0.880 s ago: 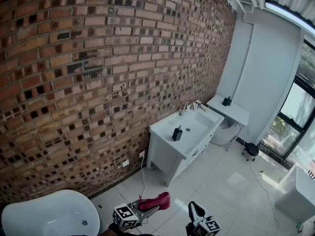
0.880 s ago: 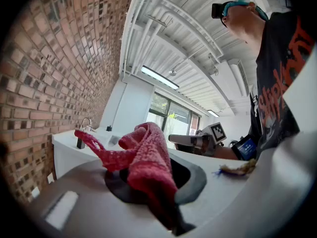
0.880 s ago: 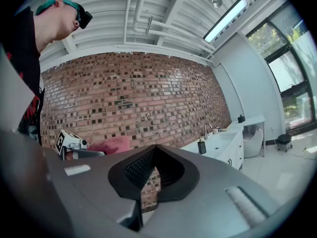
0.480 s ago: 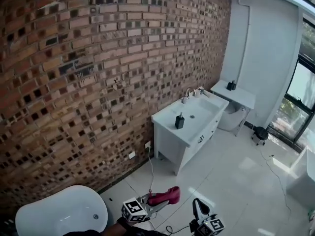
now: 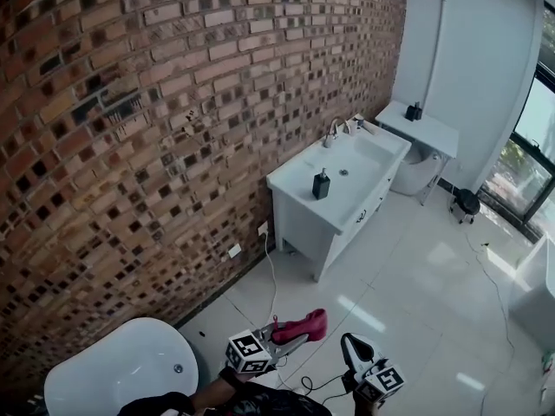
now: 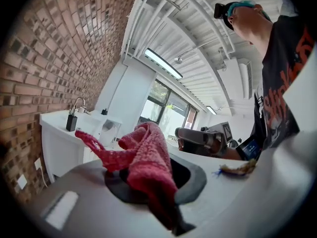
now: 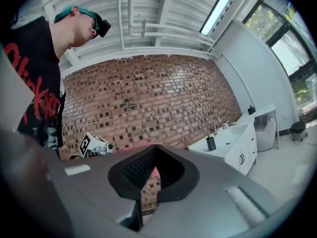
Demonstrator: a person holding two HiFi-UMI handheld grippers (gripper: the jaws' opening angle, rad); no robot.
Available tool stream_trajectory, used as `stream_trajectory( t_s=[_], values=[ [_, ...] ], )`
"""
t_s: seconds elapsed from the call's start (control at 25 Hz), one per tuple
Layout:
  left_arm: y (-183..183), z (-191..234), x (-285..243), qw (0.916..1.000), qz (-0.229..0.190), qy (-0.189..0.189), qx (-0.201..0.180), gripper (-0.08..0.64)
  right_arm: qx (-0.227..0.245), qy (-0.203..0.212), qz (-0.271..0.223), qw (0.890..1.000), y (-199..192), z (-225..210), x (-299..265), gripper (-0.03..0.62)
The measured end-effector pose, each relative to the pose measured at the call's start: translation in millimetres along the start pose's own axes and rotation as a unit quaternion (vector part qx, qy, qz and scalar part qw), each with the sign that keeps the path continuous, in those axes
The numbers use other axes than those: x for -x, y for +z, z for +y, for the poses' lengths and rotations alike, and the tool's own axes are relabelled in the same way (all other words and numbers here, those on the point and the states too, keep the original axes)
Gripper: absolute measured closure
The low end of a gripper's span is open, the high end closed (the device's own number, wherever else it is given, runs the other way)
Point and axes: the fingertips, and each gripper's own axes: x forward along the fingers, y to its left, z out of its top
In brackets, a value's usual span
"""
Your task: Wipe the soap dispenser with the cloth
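The dark soap dispenser (image 5: 321,184) stands upright on the near end of the white sink cabinet (image 5: 303,193) against the brick wall, well ahead of both grippers. It also shows small and far off as the dispenser (image 6: 72,122) and the dispenser (image 7: 211,143) in the two gripper views. My left gripper (image 5: 286,338) is low in the head view, shut on a red cloth (image 5: 303,326); the cloth (image 6: 146,155) bunches up over its jaws. To its right my right gripper (image 5: 351,345) is shut with nothing in it, as the right gripper (image 7: 151,182) also shows.
A white bathtub (image 5: 121,371) lies at the lower left. A faucet (image 5: 334,130) sits at the sink's far end. Beyond it are a small white table (image 5: 429,128) and a dark stool (image 5: 466,202). A cable (image 5: 273,276) runs over the tiled floor. A white fixture (image 5: 533,293) is at right.
The sink and dispenser have shifted lower and closer in the head view. Both grippers sit higher and further right in it. The cloth stays in the left gripper.
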Motion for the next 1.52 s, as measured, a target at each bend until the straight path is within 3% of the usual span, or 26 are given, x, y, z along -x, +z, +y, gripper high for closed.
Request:
stream_trajectory(
  t_s=[0.28,0.48,0.64,0.76,1.0,1.2,1.4,1.52],
  values=[
    [69.5,115.3,15.1,0.9985,-0.052,-0.01,-0.016,0.508,0.038,-0.019,0.021,0.999,29.2,-42.2,-129.4,0.591],
    [107.8,158.2,15.7,0.9939,-0.056,-0.029,-0.091,0.508,0.038,-0.051,0.038,0.997,26.4,-72.0,-175.6,0.591],
    [116.2,199.1,5.8,0.9958,-0.07,-0.017,-0.056,0.508,0.049,-0.05,0.063,0.996,19.8,-105.9,-198.4,0.591],
    [113.3,234.4,-13.6,0.9978,-0.057,-0.004,-0.034,0.508,0.045,-0.053,0.066,0.995,33.0,-136.9,-218.9,0.591],
    [110.8,320.4,-84.5,0.9991,-0.017,0.038,-0.004,0.508,0.008,-0.047,0.059,0.997,36.4,-247.6,-252.9,0.592],
    [140.6,378.4,-154.0,0.9957,0.001,0.092,-0.015,0.508,0.0,-0.031,0.069,0.997,58.2,-347.6,-288.0,0.591],
    [166.3,431.8,-176.3,0.9856,-0.025,0.167,0.008,0.506,-0.034,0.007,0.084,0.996,50.4,-386.8,-332.3,0.591],
    [161.0,466.3,-183.3,0.976,-0.026,0.214,0.031,0.507,-0.018,0.032,0.104,0.994,29.8,-403.3,-352.6,0.591]
  ],
)
